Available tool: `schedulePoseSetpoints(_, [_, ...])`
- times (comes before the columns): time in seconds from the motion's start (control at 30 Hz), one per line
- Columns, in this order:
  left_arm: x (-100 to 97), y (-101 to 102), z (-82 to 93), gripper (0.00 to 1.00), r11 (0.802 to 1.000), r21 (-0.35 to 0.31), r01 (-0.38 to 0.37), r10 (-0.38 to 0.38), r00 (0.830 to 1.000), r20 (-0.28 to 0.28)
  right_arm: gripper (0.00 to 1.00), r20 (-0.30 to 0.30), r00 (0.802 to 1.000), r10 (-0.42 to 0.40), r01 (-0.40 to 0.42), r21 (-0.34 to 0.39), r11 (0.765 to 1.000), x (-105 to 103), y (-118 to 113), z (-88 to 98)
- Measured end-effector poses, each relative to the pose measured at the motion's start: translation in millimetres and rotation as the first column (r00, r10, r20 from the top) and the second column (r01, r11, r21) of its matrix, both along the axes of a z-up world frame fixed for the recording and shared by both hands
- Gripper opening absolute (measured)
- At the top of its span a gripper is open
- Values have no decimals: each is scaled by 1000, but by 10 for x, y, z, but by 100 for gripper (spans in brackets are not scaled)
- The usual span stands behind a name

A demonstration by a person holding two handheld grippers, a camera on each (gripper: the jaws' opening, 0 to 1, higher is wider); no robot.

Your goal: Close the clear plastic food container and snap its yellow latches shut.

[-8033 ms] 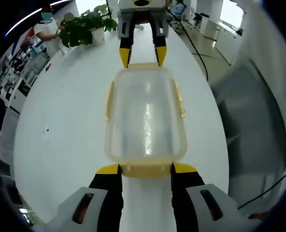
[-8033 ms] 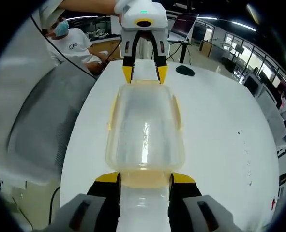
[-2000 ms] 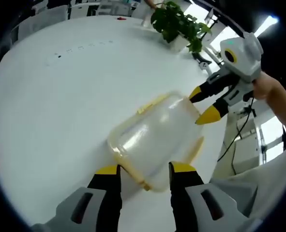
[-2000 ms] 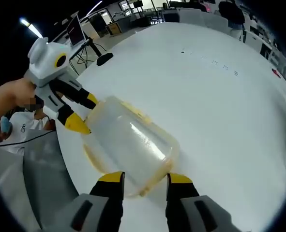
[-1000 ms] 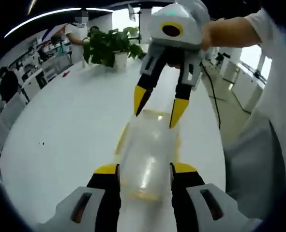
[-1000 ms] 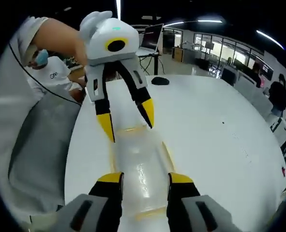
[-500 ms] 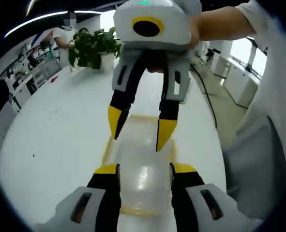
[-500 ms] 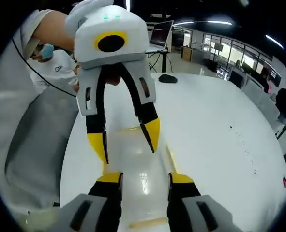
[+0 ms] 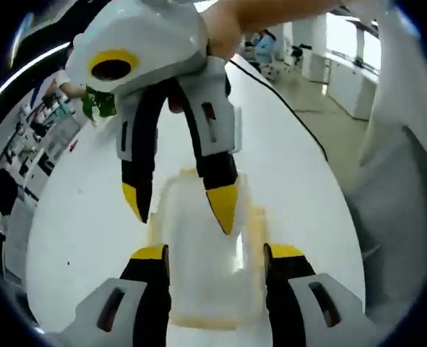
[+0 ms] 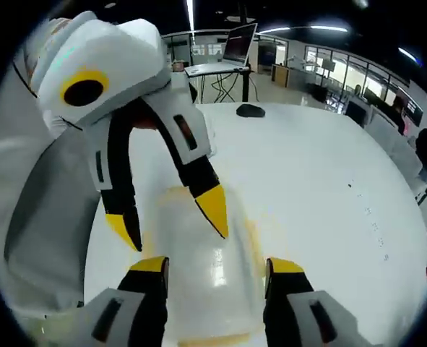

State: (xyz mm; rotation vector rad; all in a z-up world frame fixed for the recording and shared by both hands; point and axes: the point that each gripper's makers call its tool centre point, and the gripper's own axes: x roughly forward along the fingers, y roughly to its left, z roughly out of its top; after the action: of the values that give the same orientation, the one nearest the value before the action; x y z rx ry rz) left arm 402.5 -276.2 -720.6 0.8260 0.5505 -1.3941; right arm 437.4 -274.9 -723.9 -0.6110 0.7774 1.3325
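Container (image 9: pixel 206 275), clear, likely light and slippery, sits low at centre on the white table (image 9: pixel 83 210), between the spread-apart left gripper (image 9: pixel 214 253) and right gripper (image 10: pixel 214 266); press its yellow latches (image 9: pixel 255 220), not its lid.

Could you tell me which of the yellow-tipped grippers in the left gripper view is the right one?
The right gripper is the one reaching down from the top, held by a hand over the container; the left gripper rises from the bottom.

The container (image 9: pixel 206 282) is clear, slightly frosted plastic with a glossy lid and matt yellow latches (image 9: pixel 255 217). The table (image 10: pixel 307 166) is smooth, glossy white. The gripper shells (image 10: pixel 97 72) are smooth white plastic, their tips (image 10: pixel 214 210) yellow.
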Motion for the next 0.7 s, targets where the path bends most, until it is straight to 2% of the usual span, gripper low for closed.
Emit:
schedulePoseSetpoints(0.07, [14,-6,4,50,1000,0,2,-2,1000,22,52,6,1000,21,-20,-22,1000,-3,-8,-25])
schedulePoseSetpoints(0.27, [-8,-42,58,44,1000,-27,16,-16,1000,-9,51,-8,999,43,-44,-13,999,-4,37,9])
schedulePoseSetpoints(0.4, [-27,-56,36,41,999,-22,26,-27,999,-37,51,7,998,66,-66,-32,997,19,75,20])
schedulePoseSetpoints(0.6, [-40,-71,8,42,999,-11,31,-31,998,-47,52,-5,996,93,-94,-43,995,6,103,10])
schedulePoseSetpoints(0.7, [-28,-82,-28,43,999,6,32,-32,999,-29,51,0,995,97,-97,-63,993,34,92,-14])
